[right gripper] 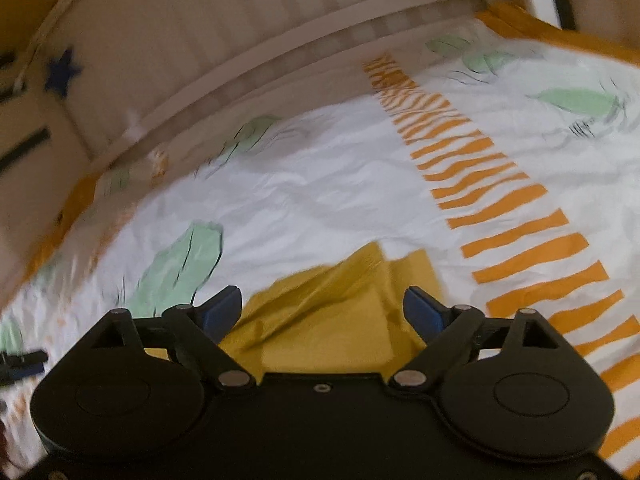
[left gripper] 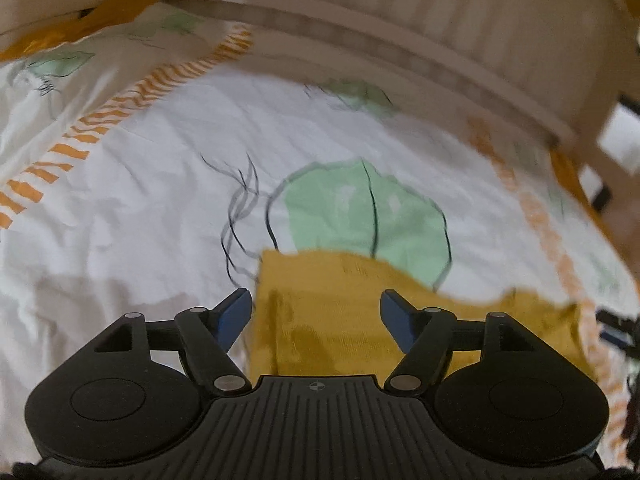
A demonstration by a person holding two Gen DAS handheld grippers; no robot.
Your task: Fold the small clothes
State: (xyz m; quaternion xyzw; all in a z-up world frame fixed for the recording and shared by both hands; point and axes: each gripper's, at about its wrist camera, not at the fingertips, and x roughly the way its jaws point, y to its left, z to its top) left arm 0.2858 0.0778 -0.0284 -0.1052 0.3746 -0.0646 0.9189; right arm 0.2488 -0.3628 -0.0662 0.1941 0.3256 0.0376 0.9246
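- We have both claws spread apart, nothing clamped: left gripper (left gripper: pixel 314 312) and right gripper (right gripper: pixel 322 308) each hover over the yellow cloth (left gripper: pixel 340 312), pads clear of the fabric as far as we can tell.
- The cloth lies on the printed bedsheet (left gripper: pixel 140 200), just ahead of both claws. In the right view it looks partly folded, with one flap ridged up and a corner (right gripper: pixel 416 268) poking out past the fold.
- Risk: that ridged flap can spring back or slide if we brush it with a finger, because nothing holds it down.
- Risk: the sheet is wrinkled and soft; if we pinch low we likely grab sheet along with cloth and drag both.
- Risk: both views are blurred, so we judge edge positions poorly; a pinch may catch one layer only and peel the fold open.
- Risk: the claws sit close together over a small cloth; the other claw shows at each view's edge, so they may bump on the next grab.
- We cannot tell whether the fold edges line up.
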